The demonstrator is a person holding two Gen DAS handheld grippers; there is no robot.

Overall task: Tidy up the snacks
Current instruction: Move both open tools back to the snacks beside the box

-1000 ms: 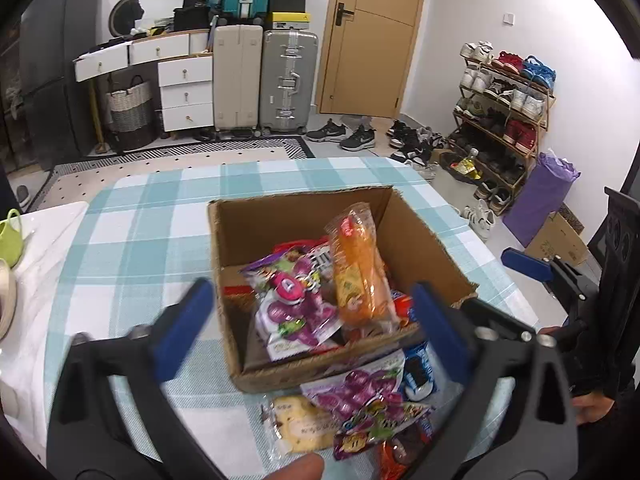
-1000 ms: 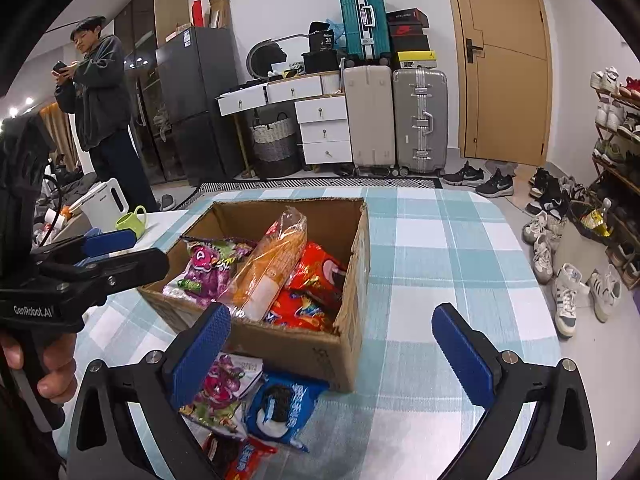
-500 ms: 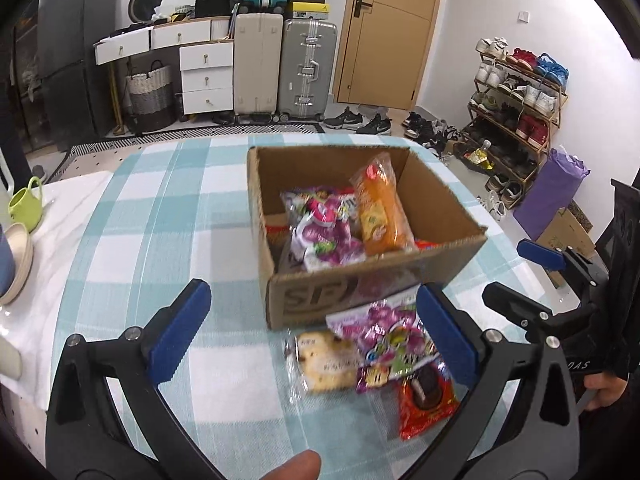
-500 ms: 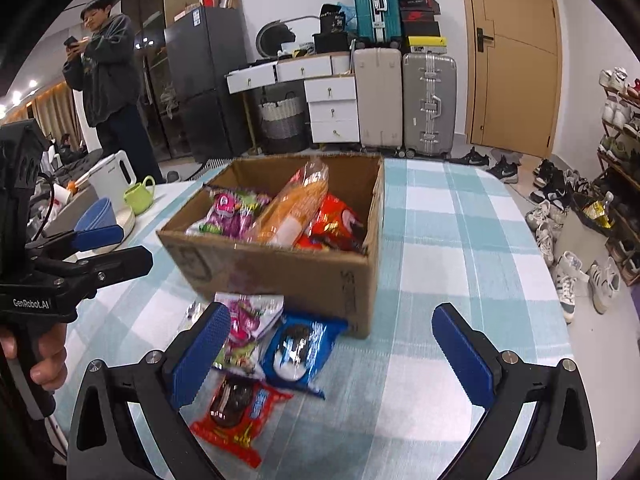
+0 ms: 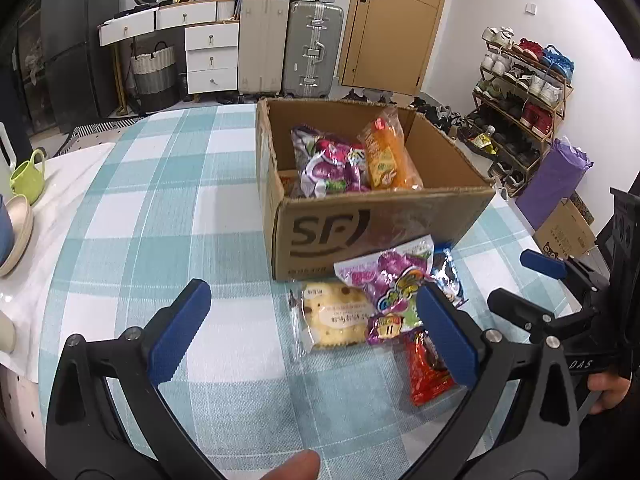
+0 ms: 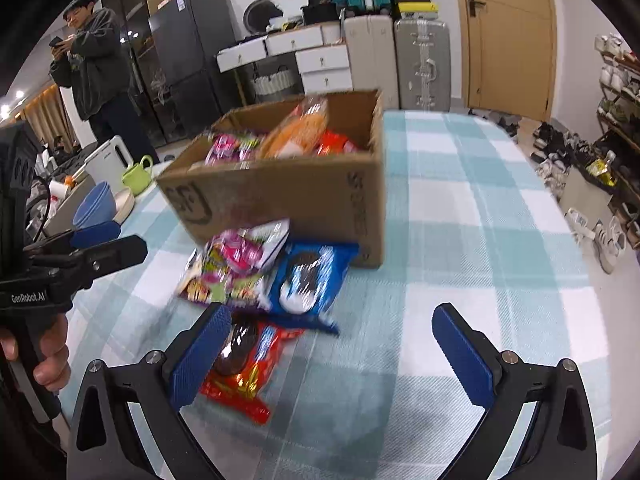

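Observation:
A cardboard box [image 5: 360,224] [image 6: 280,196] stands on the checked tablecloth and holds a purple bag [image 5: 328,164] and an orange bag [image 5: 386,156]. In front of it lie a yellow cake pack [image 5: 334,316], a purple candy bag [image 5: 392,284] [image 6: 236,260], a blue cookie pack [image 6: 308,276] and a red pack [image 5: 428,368] [image 6: 244,364]. My left gripper [image 5: 312,332] is open and empty, just short of the cake pack. My right gripper [image 6: 332,356] is open and empty, its left finger over the red pack.
A green cup [image 5: 26,176] and bowls [image 5: 16,228] sit at the table's left edge. A person [image 6: 100,76] stands beyond the table. Suitcases [image 5: 288,44], drawers and a shoe rack [image 5: 520,96] line the room. Checked tablecloth [image 6: 480,220] stretches right of the box.
Both grippers have drawn back and lowered from above the box toward the loose packs in front of it. Both stayed open. The snacks have not moved.

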